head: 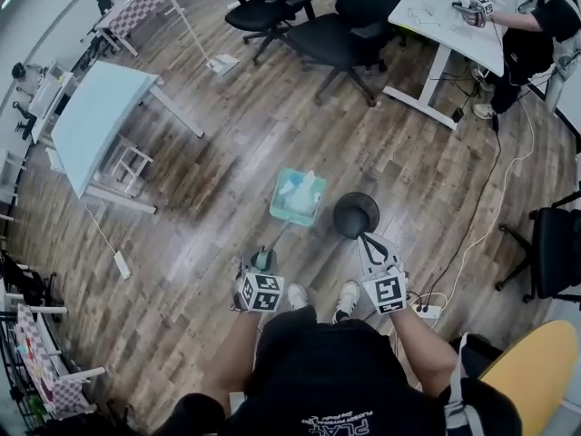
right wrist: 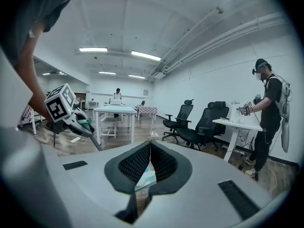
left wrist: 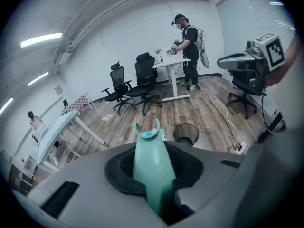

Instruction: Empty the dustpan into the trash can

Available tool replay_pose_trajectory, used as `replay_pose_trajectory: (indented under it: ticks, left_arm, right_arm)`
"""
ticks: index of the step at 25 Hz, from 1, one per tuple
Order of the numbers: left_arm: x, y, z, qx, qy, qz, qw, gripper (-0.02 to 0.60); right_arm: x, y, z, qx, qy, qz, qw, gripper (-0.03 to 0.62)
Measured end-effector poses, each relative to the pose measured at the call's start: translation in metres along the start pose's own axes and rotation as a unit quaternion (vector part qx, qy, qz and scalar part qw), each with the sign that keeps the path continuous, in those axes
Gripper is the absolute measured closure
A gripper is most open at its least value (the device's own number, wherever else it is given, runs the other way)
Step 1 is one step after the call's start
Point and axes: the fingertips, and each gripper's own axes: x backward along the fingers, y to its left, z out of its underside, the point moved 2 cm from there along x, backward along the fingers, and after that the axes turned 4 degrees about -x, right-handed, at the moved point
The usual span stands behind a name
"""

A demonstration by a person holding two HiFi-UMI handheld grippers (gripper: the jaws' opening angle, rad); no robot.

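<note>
Over open floor (head: 227, 153) beside the trash can (head: 356, 214), left fingers (left wrist: 116, 175) grip the dustpan (head: 298, 198); right fingers (right wrist: 135, 163) closed.

Overhead and left-gripper views: common trash can (head: 356, 214) (left wrist: 185, 134)

Black printed T-shirt (head: 318, 371), white shoes (head: 346, 295)
</note>
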Motion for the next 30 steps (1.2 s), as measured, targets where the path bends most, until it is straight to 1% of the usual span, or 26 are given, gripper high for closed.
replay_pose_trajectory:
  ticks: [4, 8, 11, 15, 18, 22, 26, 28, 29, 30]
  left_arm:
    - [0.025, -0.005, 0.001, -0.055, -0.026, -0.006, 0.9981, 0.483]
    - [0.038, -0.008, 0.0, -0.116, -0.055, -0.006, 0.9917, 0.483]
    - [0.045, -0.006, 0.004, -0.174, -0.073, -0.004, 0.982, 0.483]
    - [0.053, -0.009, 0.012, -0.252, -0.096, 0.002, 0.963, 0.483]
    - [0.055, -0.01, 0.013, -0.313, -0.116, 0.007, 0.9427, 0.482]
    - [0.052, -0.022, 0.013, -0.389, -0.136, 0.016, 0.9109, 0.479]
    - [0.049, -0.048, 0.017, -0.465, -0.142, 0.025, 0.8736, 0.476]
    - [0.05, -0.063, 0.014, -0.496, -0.147, 0.025, 0.8557, 0.474]
    - [0.052, -0.069, 0.01, -0.511, -0.151, 0.02, 0.8459, 0.472]
    - [0.054, -0.075, 0.006, -0.53, -0.154, 0.015, 0.8337, 0.472]
  right_arm:
    - [0.009, 0.007, -0.003, -0.016, 0.002, 0.028, 0.999, 0.569]
    - [0.023, 0.01, -0.007, -0.037, 0.005, 0.073, 0.997, 0.569]
    - [0.031, 0.021, -0.009, -0.049, 0.005, 0.097, 0.994, 0.569]
    - [0.045, 0.045, -0.027, -0.055, -0.011, 0.116, 0.992, 0.569]
    - [0.055, 0.061, -0.043, -0.054, -0.027, 0.13, 0.99, 0.569]
    - [0.069, 0.073, -0.05, -0.063, -0.033, 0.156, 0.985, 0.569]
    - [0.081, 0.075, -0.056, -0.059, -0.041, 0.166, 0.984, 0.569]
    - [0.087, 0.073, -0.058, -0.053, -0.041, 0.166, 0.984, 0.569]
    - [0.09, 0.072, -0.058, -0.051, -0.04, 0.164, 0.984, 0.569]
    - [0.093, 0.071, -0.058, -0.048, -0.039, 0.16, 0.985, 0.569]
